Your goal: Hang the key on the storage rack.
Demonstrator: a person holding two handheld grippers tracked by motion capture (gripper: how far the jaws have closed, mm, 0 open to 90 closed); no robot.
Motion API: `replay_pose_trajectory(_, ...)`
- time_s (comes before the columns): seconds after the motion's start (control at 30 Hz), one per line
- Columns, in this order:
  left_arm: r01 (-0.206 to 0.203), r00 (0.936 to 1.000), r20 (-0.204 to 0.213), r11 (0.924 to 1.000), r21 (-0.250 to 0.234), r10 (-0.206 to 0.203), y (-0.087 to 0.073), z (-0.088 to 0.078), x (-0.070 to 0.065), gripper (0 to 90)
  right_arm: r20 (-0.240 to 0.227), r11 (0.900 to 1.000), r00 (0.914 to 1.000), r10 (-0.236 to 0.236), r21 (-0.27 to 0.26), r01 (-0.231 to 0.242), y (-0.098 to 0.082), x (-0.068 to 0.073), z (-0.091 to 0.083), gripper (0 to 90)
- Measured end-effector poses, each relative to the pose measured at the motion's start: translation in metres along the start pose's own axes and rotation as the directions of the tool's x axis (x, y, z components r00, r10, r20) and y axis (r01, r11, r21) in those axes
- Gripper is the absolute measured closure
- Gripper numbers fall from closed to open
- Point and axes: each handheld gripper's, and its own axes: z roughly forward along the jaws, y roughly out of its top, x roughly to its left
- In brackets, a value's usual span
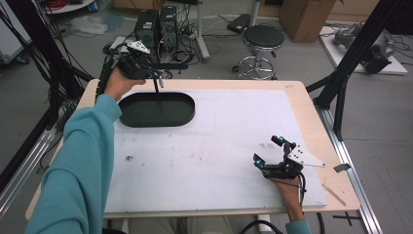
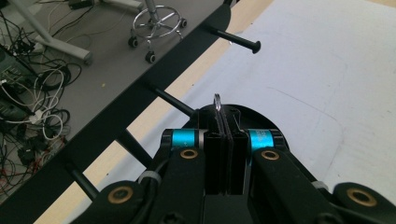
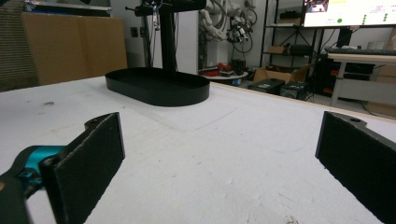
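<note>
- The left gripper (image 1: 157, 78) is up at the far-left corner of the white-topped wooden table (image 1: 234, 141), jaws pressed together on a small silver metal ring (image 2: 217, 99) that peeks out above them in the left gripper view.
- It hangs beside a black horizontal rack bar with stubby black pegs (image 2: 140, 88), which stands on a post rising from the black oval metal tray (image 1: 157, 110).
- The nearest black peg (image 2: 175, 102) sits just left of the ring; whether ring and peg touch cannot be told.
- The right gripper (image 1: 269, 152) waits near the table's right front, jaws spread wide with nothing between them, well apart from the tray.
- Risk, as a guess: the ring is pinched by its edge, so a nudge against a peg could twist it loose and drop it into the tray or off the table edge.
</note>
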Motion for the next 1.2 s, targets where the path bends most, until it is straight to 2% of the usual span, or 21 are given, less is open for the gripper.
replay_pose_trajectory(0.4, 0.039, 0.9976, -0.057, 0.9992, -0.009, -0.04, -0.001, 0.002, 0.004, 88.4, -0.001, 1.0, 1.0, 0.005, -0.004, -0.005, 0.0, -0.001, 0.0, 0.6)
replay_pose_trajectory(0.43, 0.035, 0.9963, -0.078, 0.9994, -0.005, -0.035, 0.0, 0.003, 0.004, 88.2, -0.003, 1.0, 1.0, 0.008, -0.003, -0.008, 0.0, 0.0, 0.0, 0.6)
replay_pose_trajectory(0.53, 0.046, 0.9944, -0.095, 0.9989, -0.007, -0.046, 0.0, 0.005, 0.004, 87.9, 0.002, 1.0, 0.9999, 0.01, -0.004, -0.01, 0.0, 0.0, 0.0, 0.6)
replay_pose_trajectory(0.6, 0.06, 0.9894, -0.132, 0.9981, -0.016, -0.062, 0.0, 0.007, 0.003, 85.3, 0.0, 1.0, 1.0, 0.009, -0.002, -0.009, 0.0, 0.0, -0.001, 0.6)
replay_pose_trajectory(0.63, 0.068, 0.9871, -0.143, 0.9973, -0.029, -0.072, 0.0, 0.007, 0.004, 79.3, 0.001, 1.0, 1.0, 0.006, -0.002, -0.006, 0.0, -0.001, -0.001, 0.6)
replay_pose_trajectory(0.67, 0.086, 0.9819, -0.165, 0.995, -0.05, -0.094, 0.0, 0.007, 0.004, 69.6, -0.004, 1.0, 0.9999, 0.012, -0.004, -0.012, -0.001, 0.0, 0.0, 0.6)
replay_pose_trajectory(0.7, 0.1, 0.9782, -0.176, 0.993, -0.063, -0.11, 0.0, 0.006, 0.006, 69.6, -0.004, 1.0, 0.9999, 0.012, -0.004, -0.012, -0.001, 0.0, 0.0, 0.6)
replay_pose_trajectory(0.73, 0.11, 0.9771, -0.174, 0.9908, -0.078, -0.122, -0.001, 0.005, 0.007, 63.2, -0.003, 1.0, 1.0, 0.001, -0.007, -0.001, -0.001, -0.001, 0.0, 0.6)
replay_pose_trajectory(0.77, 0.127, 0.9719, -0.187, 0.9876, -0.093, -0.142, -0.001, 0.005, 0.008, 54.8, -0.003, 1.0, 1.0, -0.002, -0.004, 0.002, 0.0, -0.001, 0.0, 0.6)
replay_pose_trajectory(0.8, 0.142, 0.9653, -0.207, 0.9852, -0.096, -0.159, -0.002, 0.005, 0.007, 42.2, -0.002, 1.0, 1.0, -0.005, -0.005, 0.005, -0.001, -0.001, 0.0, 0.6)
replay_pose_trajectory(0.83, 0.135, 0.9652, -0.212, 0.9862, -0.096, -0.153, -0.003, 0.005, 0.007, 30.9, -0.003, 1.0, 1.0, -0.002, -0.006, 0.002, -0.001, 0.0, 0.0, 0.6)
replay_pose_trajectory(0.9, 0.082, 0.9793, -0.173, 0.9867, -0.14, -0.105, -0.009, 0.003, 0.005, 17.3, -0.003, 1.0, 1.0, -0.002, -0.007, 0.002, -0.001, 0.0, 0.0, 0.6)
replay_pose_trajectory(0.93, 0.053, 0.9822, -0.167, 0.9812, -0.185, -0.085, -0.014, 0.0, 0.002, 3.2, -0.002, 1.0, 1.0, 0.004, -0.004, -0.004, -0.001, 0.0, -0.001, 0.6)
replay_pose_trajectory(0.97, 0.042, 0.9831, -0.166, 0.9764, -0.212, -0.078, -0.019, -0.004, -0.001, 3.2, -0.002, 1.0, 1.0, 0.004, -0.004, -0.004, -0.001, 0.0, -0.001, 0.6)
replay_pose_trajectory(1.03, 0.025, 0.9875, -0.143, 0.9615, -0.274, -0.066, -0.029, -0.013, -0.005, 1.7, -0.003, 1.0, 1.0, 0.006, -0.001, -0.006, -0.001, 0.001, -0.001, 0.6)
replay_pose_trajectory(1.13, 0.02, 0.9902, -0.124, 0.946, -0.324, -0.064, -0.048, -0.026, -0.014, 1.7, -0.001, 1.0, 1.0, 0.003, -0.004, -0.003, -0.001, 0.001, -0.001, 0.6)
replay_pose_trajectory(1.2, 0.032, 0.9914, -0.106, 0.93, -0.366, -0.076, -0.062, -0.035, -0.022, 1.7, 0.006, 1.0, 1.0, -0.002, -0.008, 0.002, -0.001, 0.0, -0.001, 0.6)
